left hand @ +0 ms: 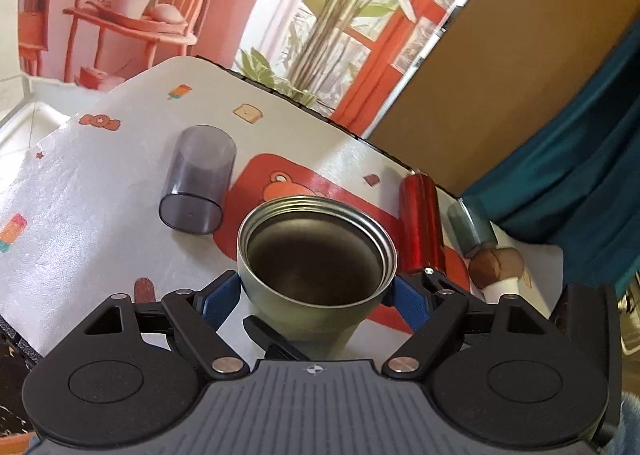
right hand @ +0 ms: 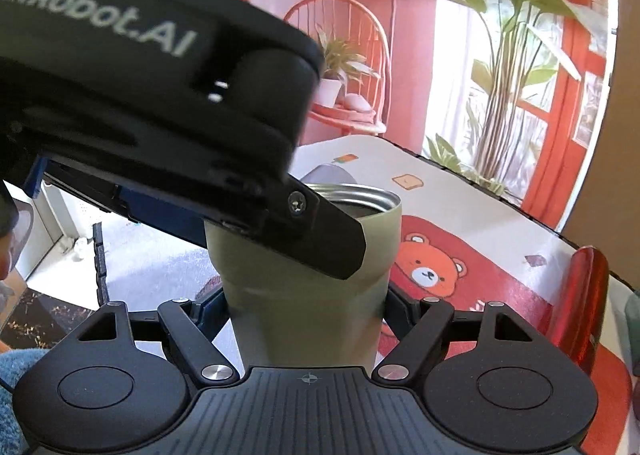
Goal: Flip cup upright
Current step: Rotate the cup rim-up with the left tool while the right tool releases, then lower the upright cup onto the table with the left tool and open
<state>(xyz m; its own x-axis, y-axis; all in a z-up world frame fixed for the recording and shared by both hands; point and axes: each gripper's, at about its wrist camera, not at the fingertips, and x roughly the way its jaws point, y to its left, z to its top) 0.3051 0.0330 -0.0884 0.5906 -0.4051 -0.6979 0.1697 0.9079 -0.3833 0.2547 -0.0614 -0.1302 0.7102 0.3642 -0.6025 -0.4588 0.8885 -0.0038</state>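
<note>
Cup (left hand: 316, 255), olive steel, mouth up at lower centre, is pinched near its rim by the left gripper (left hand: 316, 291) and lower down by the right gripper (right hand: 306, 307). Rigid, probably slick; gripping the tapered waist seems safest. Behind, upper left, a smoky tumbler (left hand: 198, 179) lies tipped over.

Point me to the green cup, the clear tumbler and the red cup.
green cup (left hand: 316, 251), left wrist view, inside of open mouth.
clear tumbler (left hand: 198, 179), left wrist view, side wall.
red cup (left hand: 422, 223), left wrist view, side wall.
</note>
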